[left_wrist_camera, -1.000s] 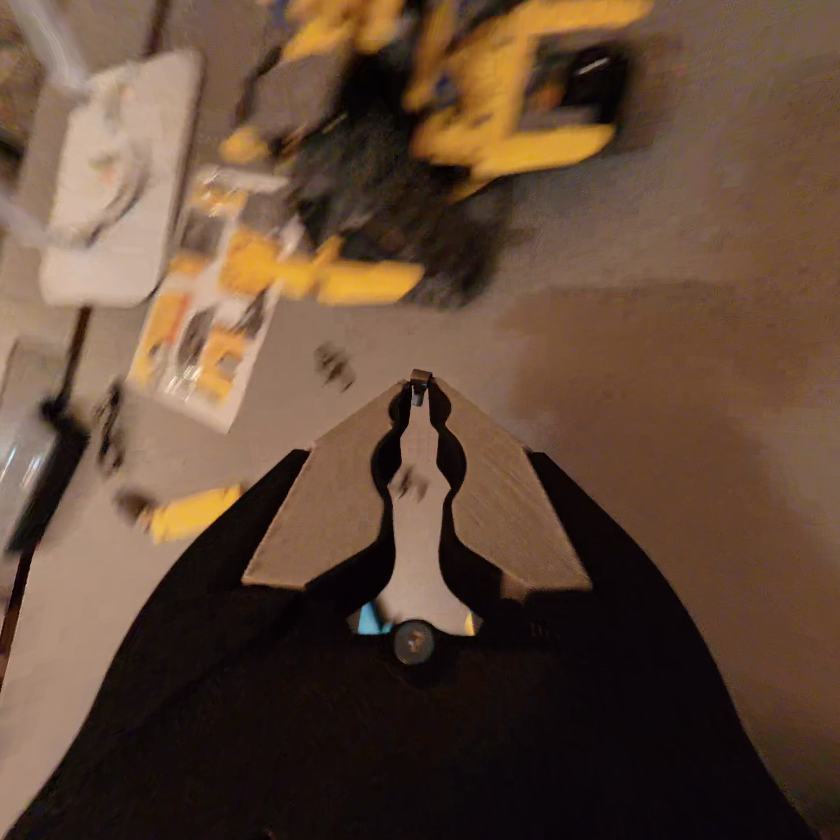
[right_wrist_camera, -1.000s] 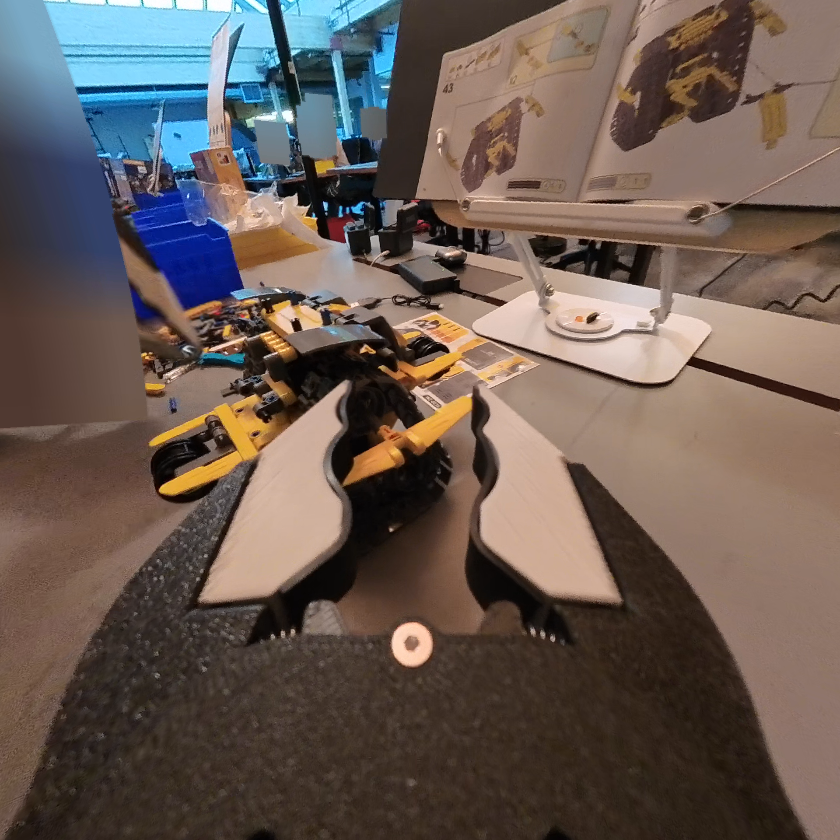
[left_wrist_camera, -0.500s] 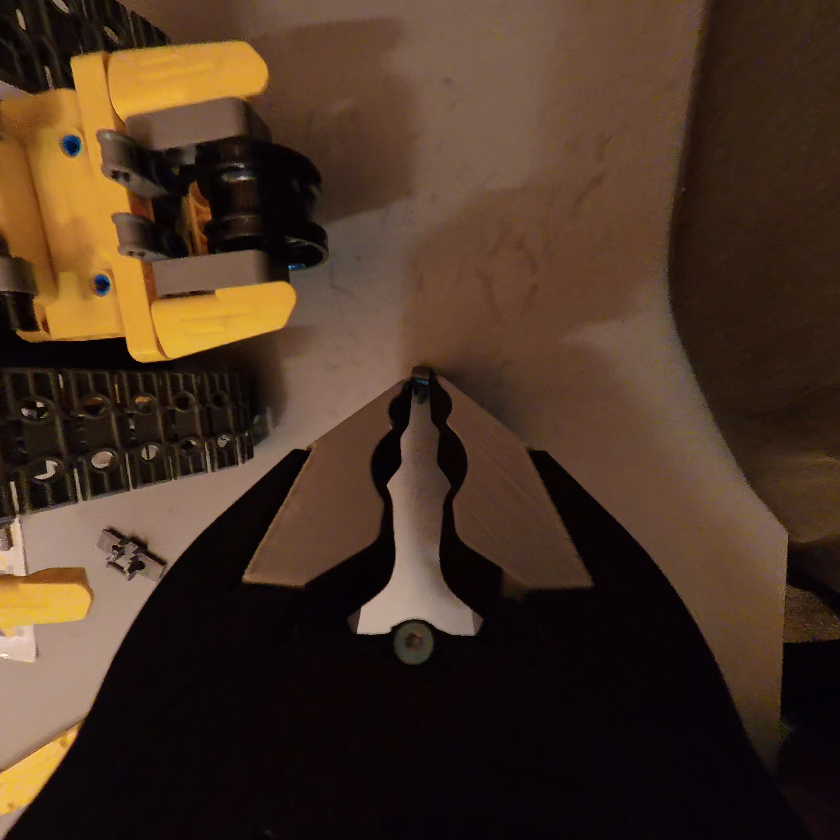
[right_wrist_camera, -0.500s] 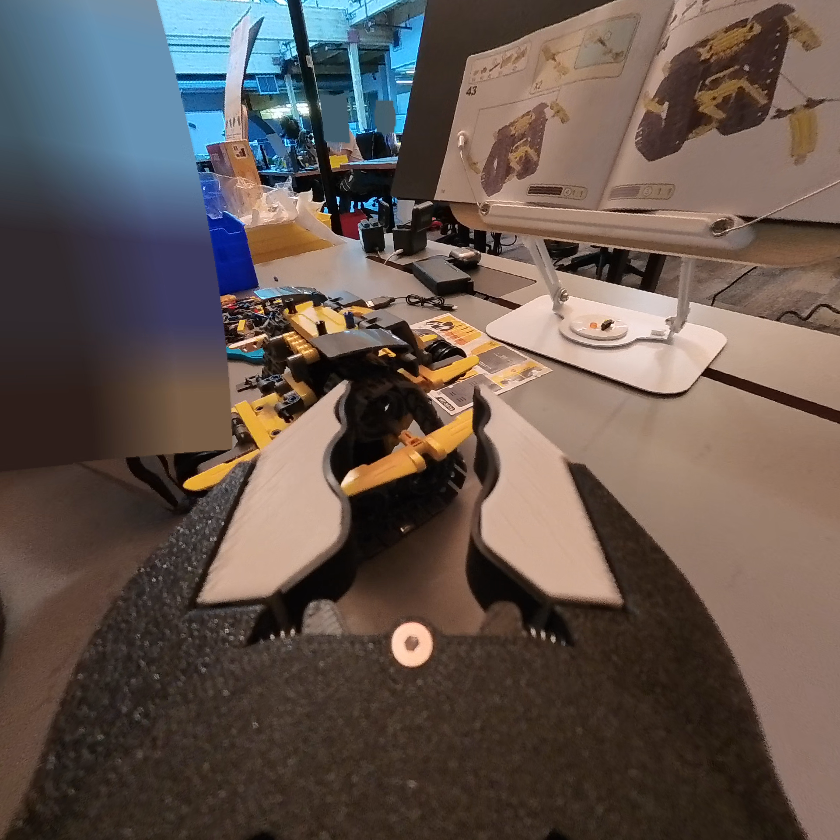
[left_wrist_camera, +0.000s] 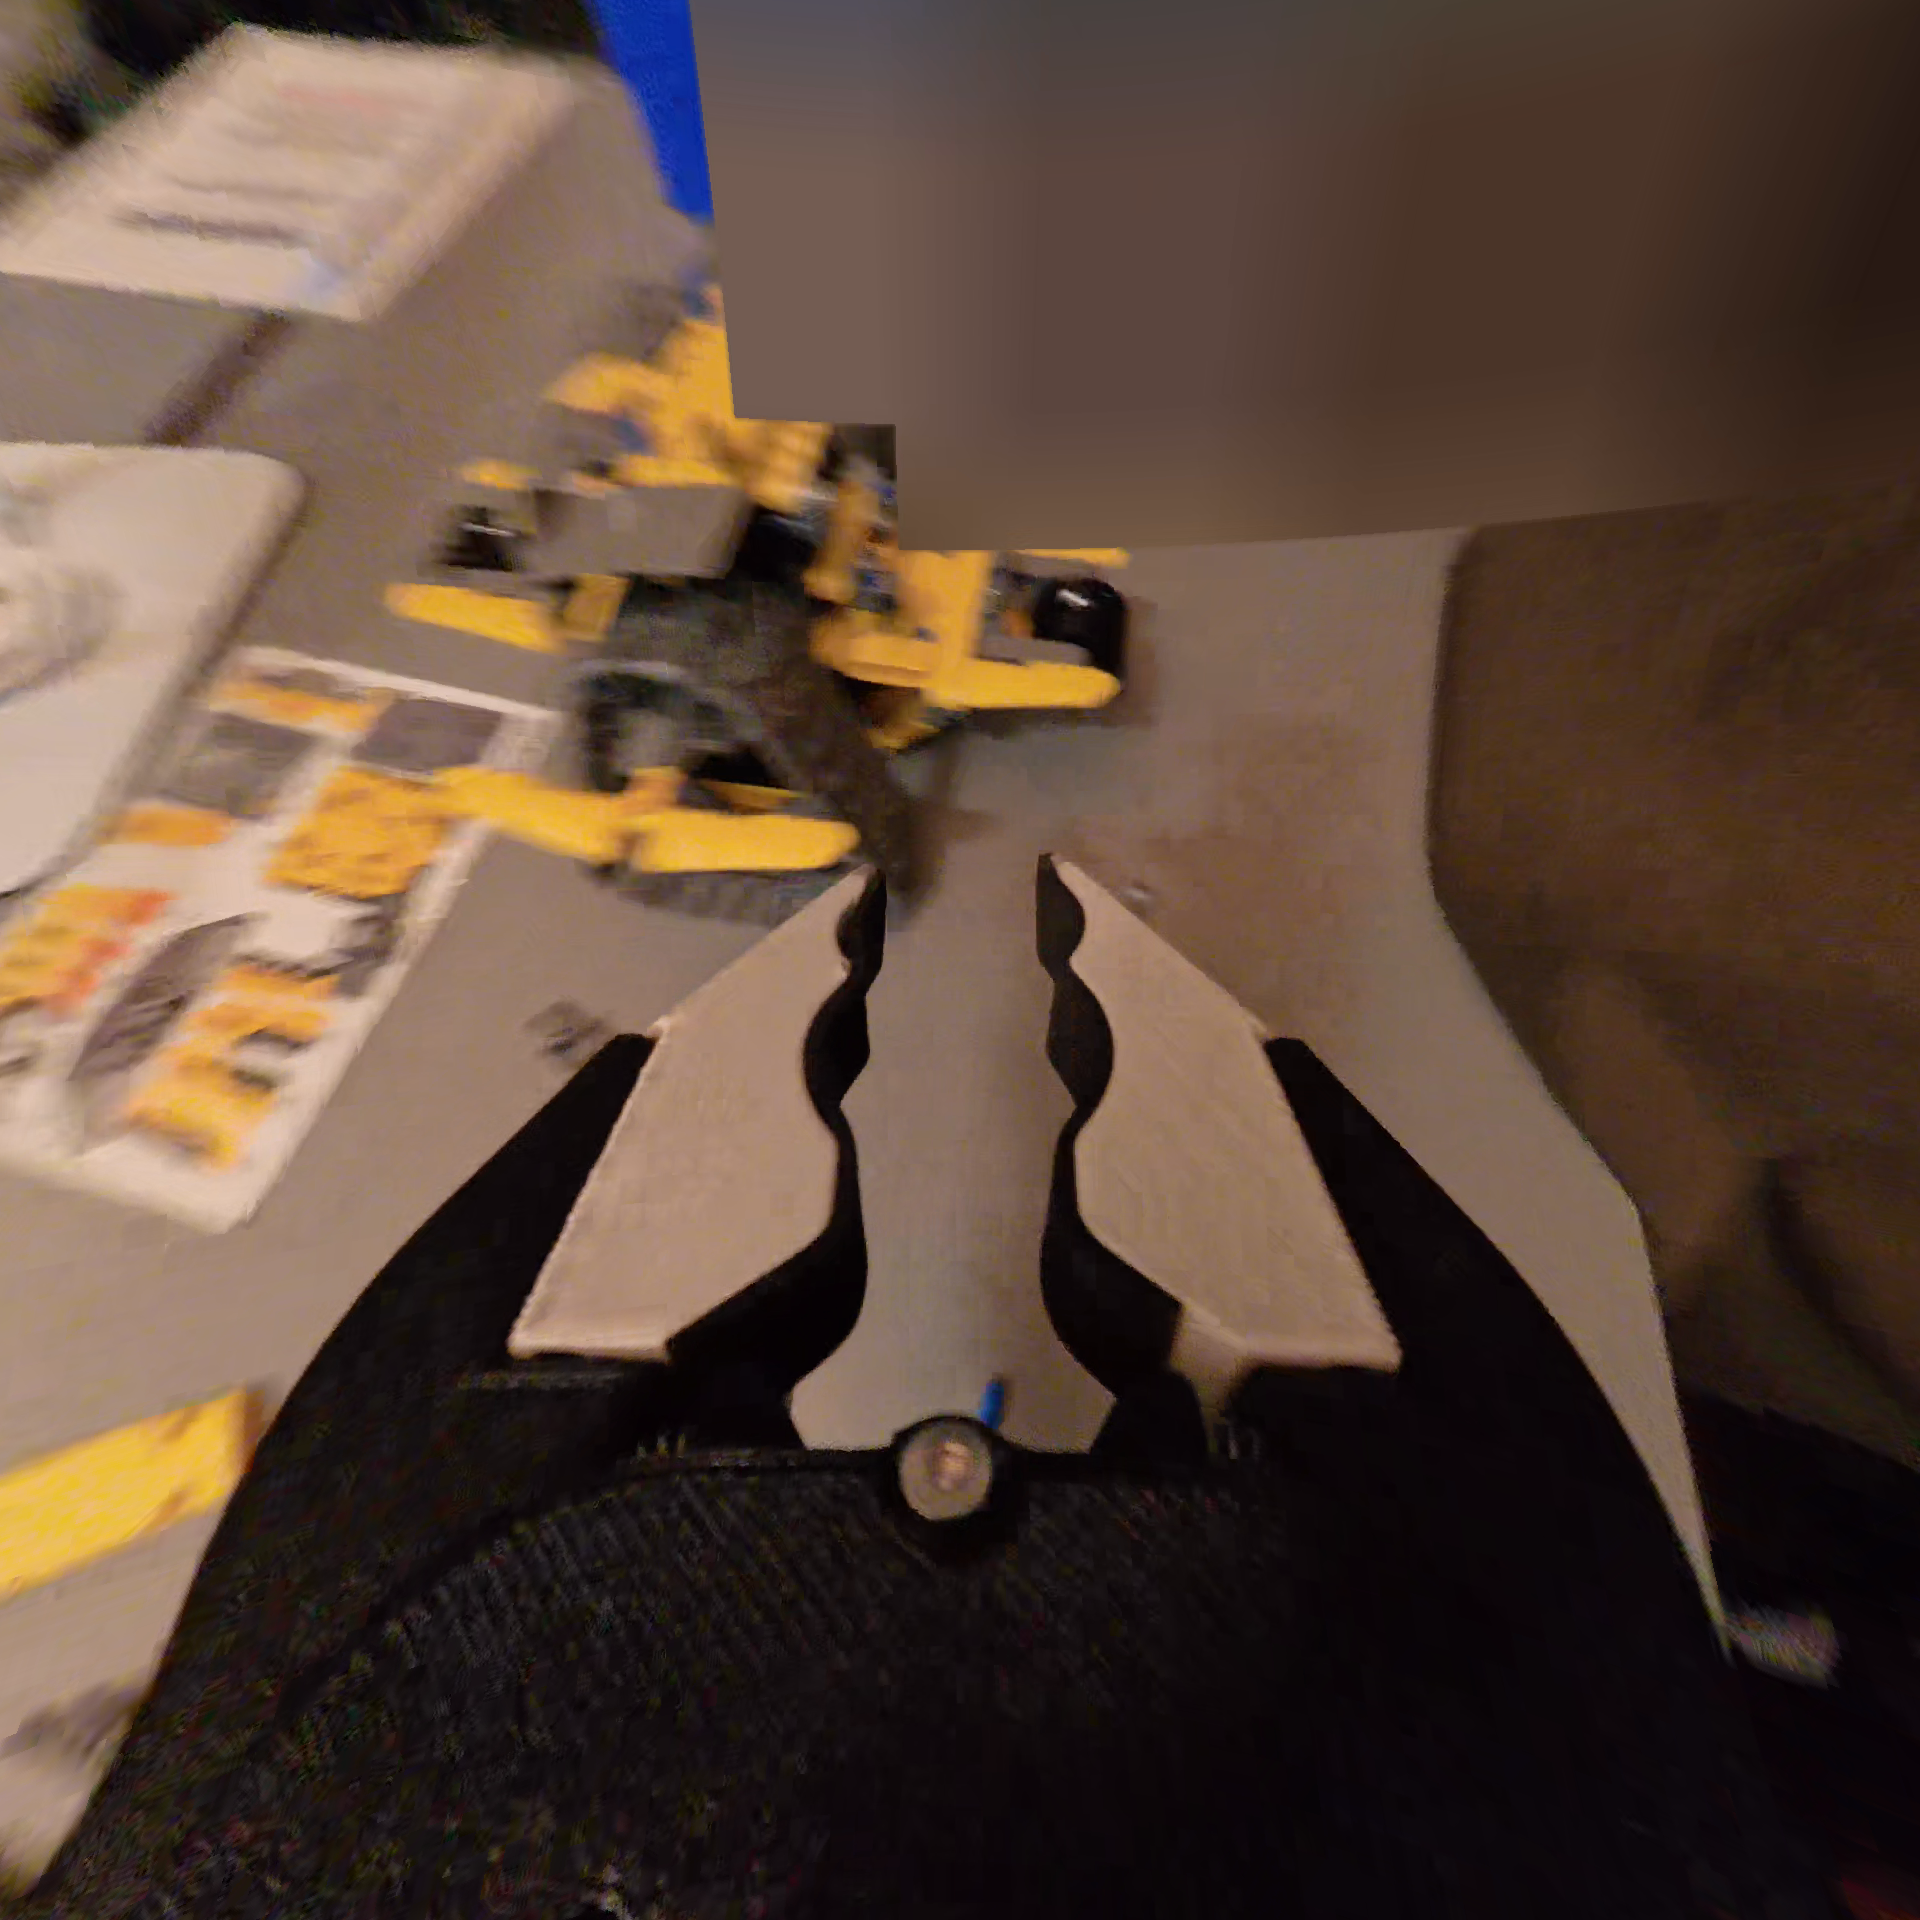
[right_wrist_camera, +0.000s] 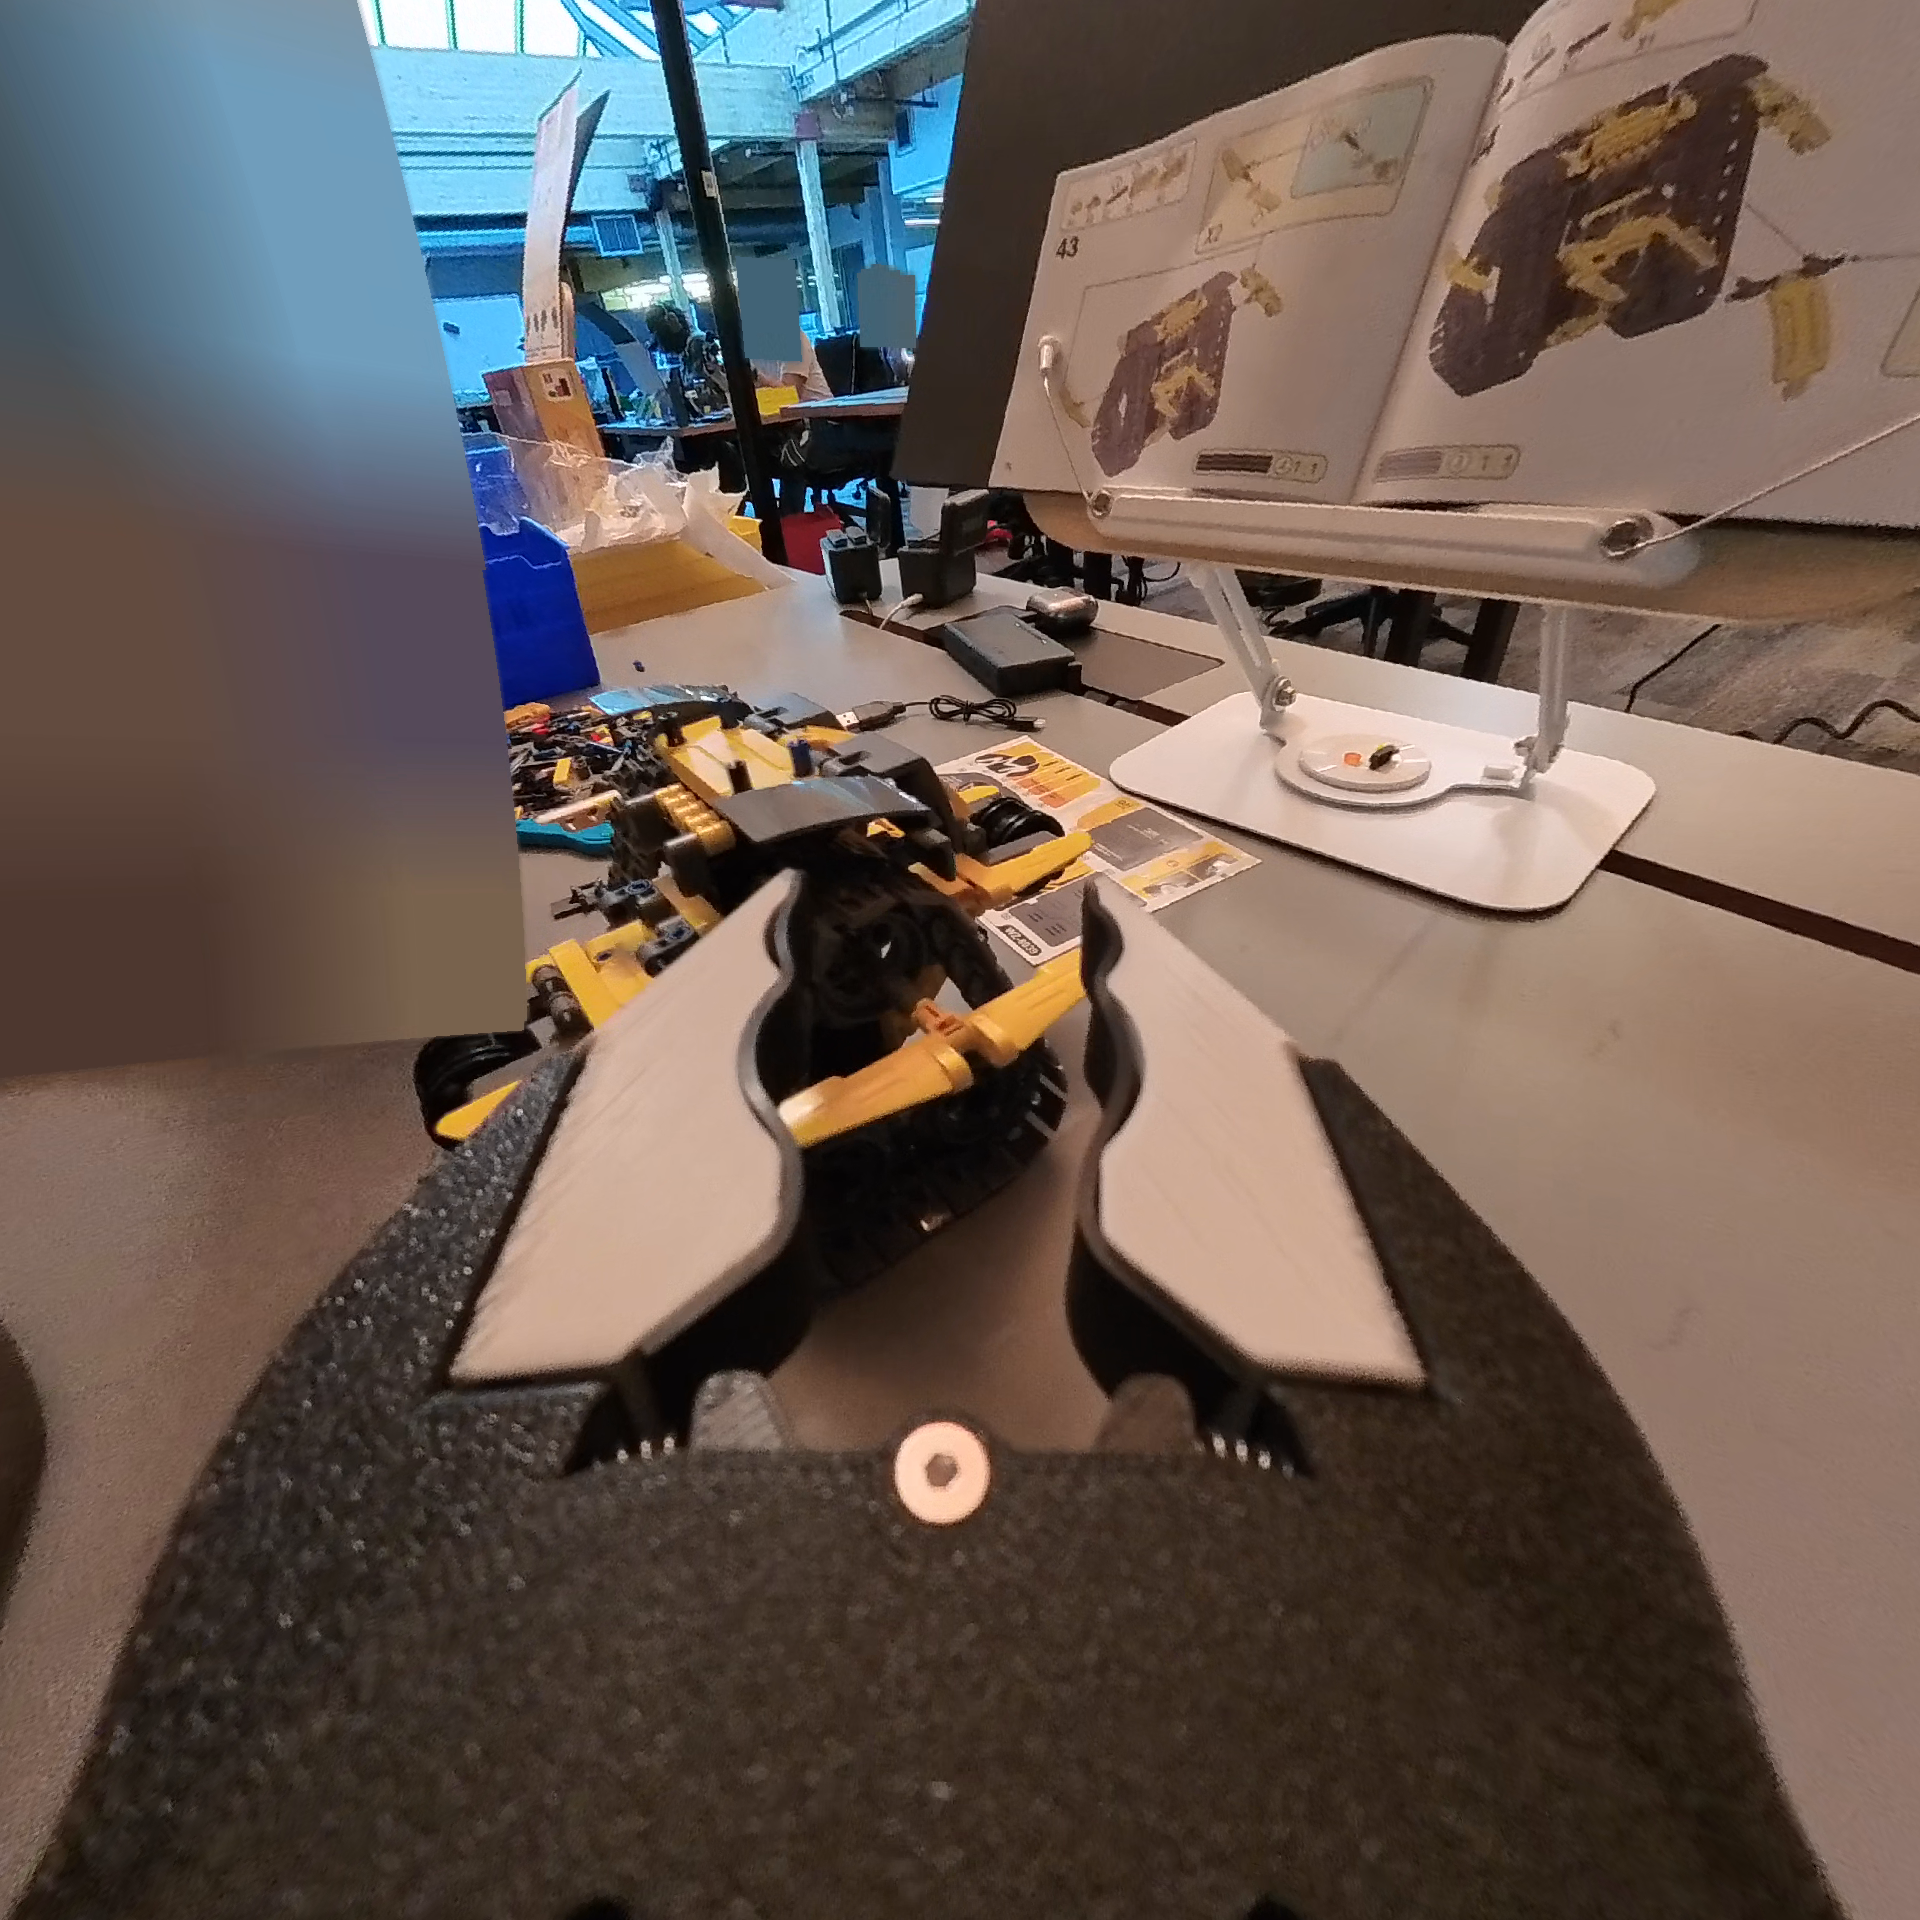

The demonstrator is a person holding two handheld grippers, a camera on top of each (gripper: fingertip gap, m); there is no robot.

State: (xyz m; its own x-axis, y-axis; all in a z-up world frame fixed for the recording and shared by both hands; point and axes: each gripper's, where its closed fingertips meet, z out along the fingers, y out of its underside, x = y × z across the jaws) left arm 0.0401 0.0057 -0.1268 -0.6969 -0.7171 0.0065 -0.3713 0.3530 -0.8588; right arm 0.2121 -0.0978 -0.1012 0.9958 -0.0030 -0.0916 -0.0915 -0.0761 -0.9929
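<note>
A yellow and black brick vehicle model [right_wrist_camera: 883, 935] stands on the grey table [right_wrist_camera: 1455, 1091]. My right gripper [right_wrist_camera: 940, 904] is open and empty, low over the table. The model's black front and a yellow bar [right_wrist_camera: 935, 1060] show between its fingers; I cannot tell whether they touch. My left gripper [left_wrist_camera: 958, 878] is open and empty, just short of the model [left_wrist_camera: 758, 675], which is blurred in this view. A tiny blue piece [left_wrist_camera: 992, 1403] lies on the table near its base.
An open instruction booklet [right_wrist_camera: 1351, 260] rests on a white stand [right_wrist_camera: 1403, 821] at the right. A sticker sheet [right_wrist_camera: 1101, 831] lies beside the model. Loose parts [right_wrist_camera: 582, 738], a teal tool [right_wrist_camera: 561, 836], a blue bin [right_wrist_camera: 530, 613] and a black adapter [right_wrist_camera: 1003, 639] lie behind. Tip to tip, the grippers are about 20 cm apart. My right tips are about 30 cm from the tiny blue piece [left_wrist_camera: 992, 1403], my left tips only 12 cm.
My left gripper has opened and no longer pinches the small dark piece; its view swung from close over the model's end to farther back. The right gripper barely moved.
</note>
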